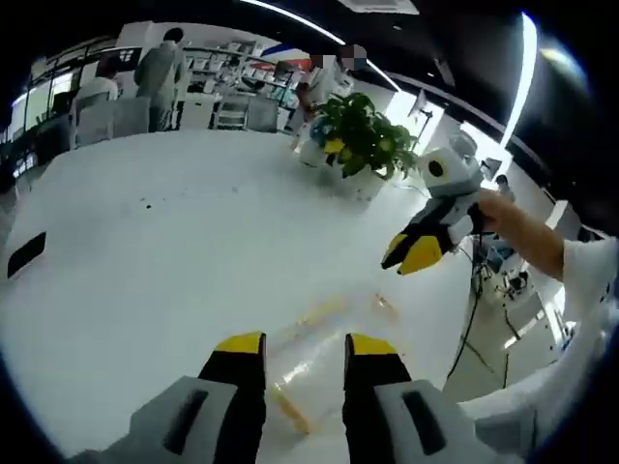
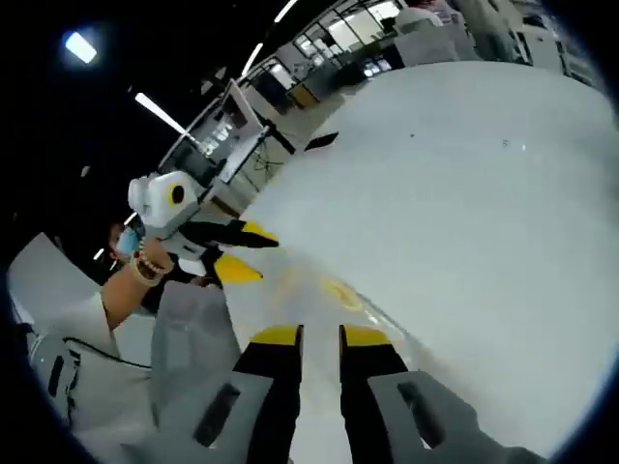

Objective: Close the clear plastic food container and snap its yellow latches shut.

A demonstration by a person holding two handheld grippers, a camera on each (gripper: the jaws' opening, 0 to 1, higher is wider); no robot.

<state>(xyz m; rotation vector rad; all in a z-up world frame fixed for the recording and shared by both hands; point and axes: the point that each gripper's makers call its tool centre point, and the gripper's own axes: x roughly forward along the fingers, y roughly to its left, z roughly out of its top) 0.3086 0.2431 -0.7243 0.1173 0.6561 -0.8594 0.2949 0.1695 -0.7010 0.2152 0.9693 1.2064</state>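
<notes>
The container (image 1: 324,358) lies on the white desk (image 1: 174,242), clear plastic that almost melts into the surface, with thin yellow latches (image 1: 319,311) marking its edges. In the left gripper view it sits right ahead of the left tongs (image 1: 304,340), partly between the yellow-tipped jaws, which stand parted with a clear gap and nothing pinched in them; whether the tips touch the plastic, I cannot tell. Over in the right gripper view the container (image 2: 319,290) shows as a faint pale shape with a yellow latch (image 2: 338,293), just beyond the right tongs (image 2: 320,334). Those jaws stand close together, a narrow slit between them, gripping nothing.

Across the left gripper view, the right tongs (image 1: 414,249) hang above the desk to the right of the container, a hand (image 1: 503,217) and white sleeve (image 1: 590,271) behind them. In the right gripper view the left tongs (image 2: 237,253) reach in from the left, jaws spread, just beside the container, a wrist with a bracelet (image 2: 145,263) behind.

Further out, a potted plant (image 1: 363,140) stands at the far desk edge, a dark flat object (image 1: 26,253) lies near the left rim, and people (image 1: 160,72) stand among shelves beyond.
</notes>
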